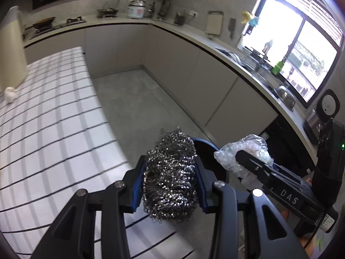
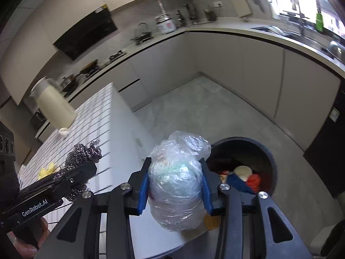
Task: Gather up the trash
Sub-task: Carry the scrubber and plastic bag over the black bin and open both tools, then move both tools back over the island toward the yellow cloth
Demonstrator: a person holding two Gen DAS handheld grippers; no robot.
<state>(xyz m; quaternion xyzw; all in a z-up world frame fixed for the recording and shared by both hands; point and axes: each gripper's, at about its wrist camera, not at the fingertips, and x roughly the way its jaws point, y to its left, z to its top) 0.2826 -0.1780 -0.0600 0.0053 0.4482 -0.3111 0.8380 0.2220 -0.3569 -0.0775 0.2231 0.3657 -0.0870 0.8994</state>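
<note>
**tinker_77:** Two loads at once, one per hand. The left gripper [image 1: 170, 178] had its fingers clamped on a steel wool scrubber [image 1: 170, 172], and the right gripper [image 2: 175, 185] had its fingers squeezed onto a wad of clear plastic bag [image 2: 177, 183]. Both hung off the edge of the checked counter [image 1: 54, 118], with the round trash bin [image 2: 271, 157] on the floor just past and right of the right fingers.

**mopbucket:** Yeah, bin already had a red thing, a blue thing and a pale cup in it, so room inside but not loads. I'd have carried each load right over the opening before letting go, bag first since it sat closer. The scrubber was further left, so it needed more travel.

**tinker_77:** Agreed. Floor ahead of the fingers looked wide open, cabinets well apart. Only tight spots I saw were the counter edge under the left fingers and the two grippers riding close together.
</note>
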